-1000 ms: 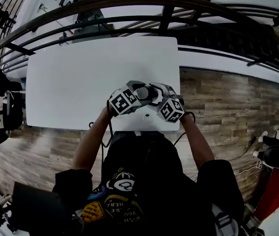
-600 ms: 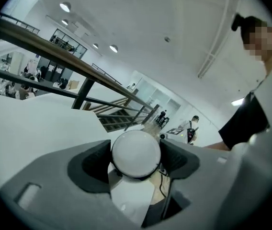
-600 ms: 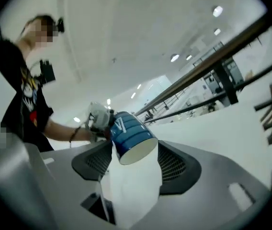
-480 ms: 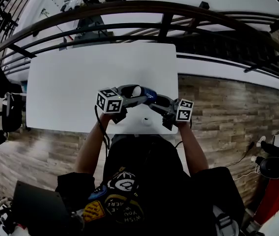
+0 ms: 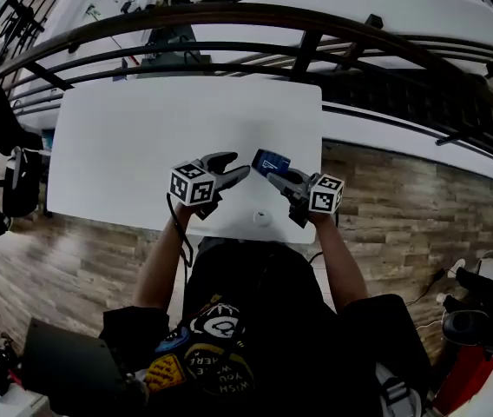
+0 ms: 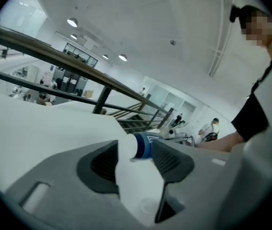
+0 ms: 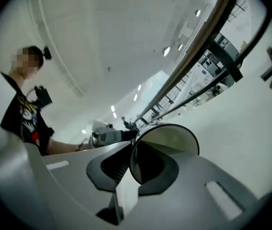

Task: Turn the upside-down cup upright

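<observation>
Two grippers are working over the near edge of the white table, tips pointing toward each other, marker cubes facing up. The R gripper is holding the blue cup. In the right gripper view, the R gripper's jaws have just been closing and are now pinching the cup's wall at the rim. One jaw is sitting outside the wall, and the other appears to be reaching into the pale interior. The cup is lying roughly on its side, mouth facing back along the R gripper and base pointing toward the L one, so it is neither inverted nor upright. It is hanging over the table's near-right part, approx. between the two tools; whether it is touching the tabletop can't be told. The L gripper is sitting just beside the cup, not touching it. In the left gripper view, the L gripper's jaws are standing apart, having just been closing a bit, w/ nothing between them. The cup's blue band is showing just past the tips. A dark railing is curving beyond the table, w/ wood flooring at right.
</observation>
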The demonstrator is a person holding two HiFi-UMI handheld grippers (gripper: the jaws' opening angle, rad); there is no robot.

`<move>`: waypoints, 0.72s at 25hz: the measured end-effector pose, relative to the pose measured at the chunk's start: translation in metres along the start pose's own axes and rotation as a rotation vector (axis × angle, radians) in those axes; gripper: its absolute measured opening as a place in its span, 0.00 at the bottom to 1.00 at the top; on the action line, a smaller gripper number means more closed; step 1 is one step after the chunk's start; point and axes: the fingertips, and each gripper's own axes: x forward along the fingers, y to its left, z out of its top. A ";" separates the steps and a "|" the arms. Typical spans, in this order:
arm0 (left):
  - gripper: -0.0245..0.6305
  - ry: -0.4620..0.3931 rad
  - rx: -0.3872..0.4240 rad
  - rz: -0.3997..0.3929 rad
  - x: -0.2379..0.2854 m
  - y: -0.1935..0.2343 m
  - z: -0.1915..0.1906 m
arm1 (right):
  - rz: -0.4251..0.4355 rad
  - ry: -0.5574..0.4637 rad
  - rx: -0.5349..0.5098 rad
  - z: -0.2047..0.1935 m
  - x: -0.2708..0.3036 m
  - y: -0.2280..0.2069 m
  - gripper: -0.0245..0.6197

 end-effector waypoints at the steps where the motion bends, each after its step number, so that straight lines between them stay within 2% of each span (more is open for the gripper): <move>1: 0.30 0.009 0.007 0.073 -0.007 0.013 -0.005 | -0.086 0.100 -0.054 -0.009 0.002 -0.019 0.09; 2: 0.12 0.009 0.013 0.139 -0.015 0.023 -0.009 | -0.174 0.229 -0.128 -0.019 0.005 -0.037 0.09; 3: 0.04 0.005 0.013 0.186 -0.021 0.031 -0.012 | -0.255 0.380 -0.220 -0.031 0.008 -0.055 0.09; 4: 0.04 0.001 0.004 0.212 -0.026 0.034 -0.015 | -0.318 0.538 -0.320 -0.042 0.010 -0.071 0.09; 6: 0.04 -0.006 -0.015 0.234 -0.032 0.033 -0.021 | -0.384 0.826 -0.520 -0.057 0.016 -0.093 0.09; 8: 0.04 -0.008 -0.017 0.243 -0.032 0.028 -0.026 | -0.409 1.059 -0.698 -0.061 0.022 -0.109 0.09; 10: 0.04 -0.005 -0.014 0.241 -0.029 0.019 -0.031 | -0.423 1.249 -0.814 -0.063 0.023 -0.124 0.09; 12: 0.04 0.005 -0.007 0.238 -0.027 0.012 -0.036 | -0.426 1.383 -0.870 -0.067 0.026 -0.136 0.09; 14: 0.04 0.014 0.001 0.236 -0.027 0.009 -0.041 | -0.427 1.468 -0.905 -0.067 0.032 -0.144 0.09; 18: 0.04 0.022 -0.002 0.237 -0.034 0.007 -0.043 | -0.436 1.533 -0.966 -0.062 0.047 -0.150 0.10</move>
